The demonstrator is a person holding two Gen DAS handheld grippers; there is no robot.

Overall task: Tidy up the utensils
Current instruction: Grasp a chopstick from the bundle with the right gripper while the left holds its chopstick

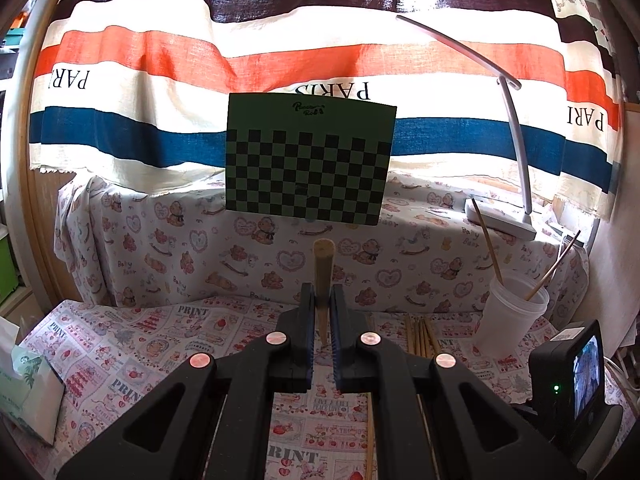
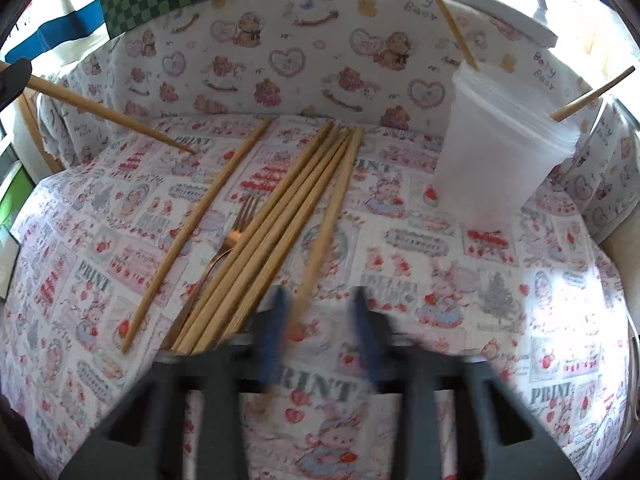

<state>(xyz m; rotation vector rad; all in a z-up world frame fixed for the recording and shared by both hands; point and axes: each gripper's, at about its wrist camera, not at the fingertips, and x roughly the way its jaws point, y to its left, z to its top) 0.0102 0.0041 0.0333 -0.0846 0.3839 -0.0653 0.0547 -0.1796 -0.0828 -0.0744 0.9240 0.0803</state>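
My left gripper (image 1: 322, 296) is shut on a wooden chopstick (image 1: 323, 264) that stands nearly upright; in the right wrist view that chopstick (image 2: 108, 114) slants down to the tablecloth. My right gripper (image 2: 320, 300) is blurred, its jaws apart, low over the table. One chopstick (image 2: 324, 228) lies between them, close to the left finger. Beside it lies a bundle of several chopsticks (image 2: 280, 216) over a gold fork (image 2: 236, 232), and a single chopstick (image 2: 200, 224) further left. A white plastic cup (image 2: 500, 152) at the right holds two chopsticks (image 2: 448, 16).
A tissue box (image 1: 28, 392) sits at the table's left edge. Behind the table rise a padded wall in bear-print cloth (image 1: 240, 248), a green checkered board (image 1: 308, 160) and a white desk lamp (image 1: 516, 128). The right gripper's body with its small screen (image 1: 576, 380) stands near the cup (image 1: 514, 312).
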